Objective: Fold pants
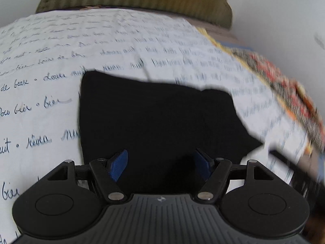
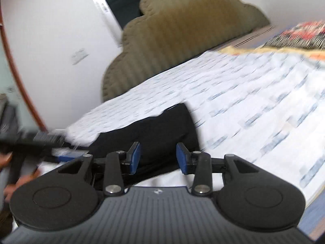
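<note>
Black pants [image 1: 154, 118] lie folded into a compact block on a white bedsheet with handwriting print [image 1: 121, 40]. My left gripper [image 1: 161, 162] is open, its blue pads [image 1: 118, 164] spread just above the near edge of the pants, holding nothing. In the right wrist view the pants [image 2: 162, 128] lie close ahead. My right gripper [image 2: 158, 157] is open and empty, with blue pads [image 2: 135, 157] over the near end of the pants. The other gripper [image 2: 38, 140] shows blurred at the left.
An olive scalloped headboard [image 2: 182, 32] stands at the bed's far end against a white wall. A patterned red and black blanket [image 1: 284, 85] lies along the bed's right side. A doorway [image 2: 121, 0] and a wall socket [image 2: 79, 56] are at the back left.
</note>
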Available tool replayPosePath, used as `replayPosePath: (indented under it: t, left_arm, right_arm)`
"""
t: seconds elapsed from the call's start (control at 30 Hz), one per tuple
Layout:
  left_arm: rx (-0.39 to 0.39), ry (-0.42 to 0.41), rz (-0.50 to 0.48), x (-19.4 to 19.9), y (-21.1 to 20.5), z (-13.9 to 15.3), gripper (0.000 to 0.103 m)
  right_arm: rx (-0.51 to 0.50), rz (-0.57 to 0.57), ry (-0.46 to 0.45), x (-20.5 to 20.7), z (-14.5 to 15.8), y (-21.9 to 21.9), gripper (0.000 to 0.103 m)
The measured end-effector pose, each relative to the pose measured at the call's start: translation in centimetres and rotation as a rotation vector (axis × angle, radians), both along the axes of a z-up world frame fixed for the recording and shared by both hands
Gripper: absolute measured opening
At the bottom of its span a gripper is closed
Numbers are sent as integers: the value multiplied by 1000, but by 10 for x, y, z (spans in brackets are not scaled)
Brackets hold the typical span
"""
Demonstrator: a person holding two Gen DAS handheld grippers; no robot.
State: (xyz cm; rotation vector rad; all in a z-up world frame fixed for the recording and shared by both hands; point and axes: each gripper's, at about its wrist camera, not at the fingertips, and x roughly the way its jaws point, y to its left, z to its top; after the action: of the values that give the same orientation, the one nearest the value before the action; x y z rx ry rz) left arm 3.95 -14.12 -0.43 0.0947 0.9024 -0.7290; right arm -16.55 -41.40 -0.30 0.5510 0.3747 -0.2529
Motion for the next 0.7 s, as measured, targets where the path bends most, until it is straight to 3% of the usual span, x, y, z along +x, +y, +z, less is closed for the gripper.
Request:
replayPosePath:
  t: [0.13, 0.27, 0.4, 0.43, 0.5, 0.6, 0.7]
  left_arm:
    - [128, -176, -113, -34, -16, -5, 71]
    - [154, -248, -159, -49, -22, -3, 71]
    - [115, -209, -130, -41, -16, -1, 71]
    - [108, -199, -118, -38, -14, -1, 71]
    - [93, -191, -85, -34, -11, 0, 71]
    - [54, -194, -40, -28, -4, 5, 71]
    - [53, -174, -27, -21, -1, 3, 76]
  right_arm:
    - [-1, 8, 28, 15, -4, -6, 37]
    - [-13, 11, 56, 13, -7, -12, 37]
    - [42, 0, 60, 18, -16, -16, 36]
    - [50, -3, 58, 21, -19, -17, 33]
    - [41, -13, 60, 23, -19, -18, 13]
    - [35, -22, 36, 20, -14, -21, 9]
    - [-33, -49, 21, 18, -2, -22, 8]
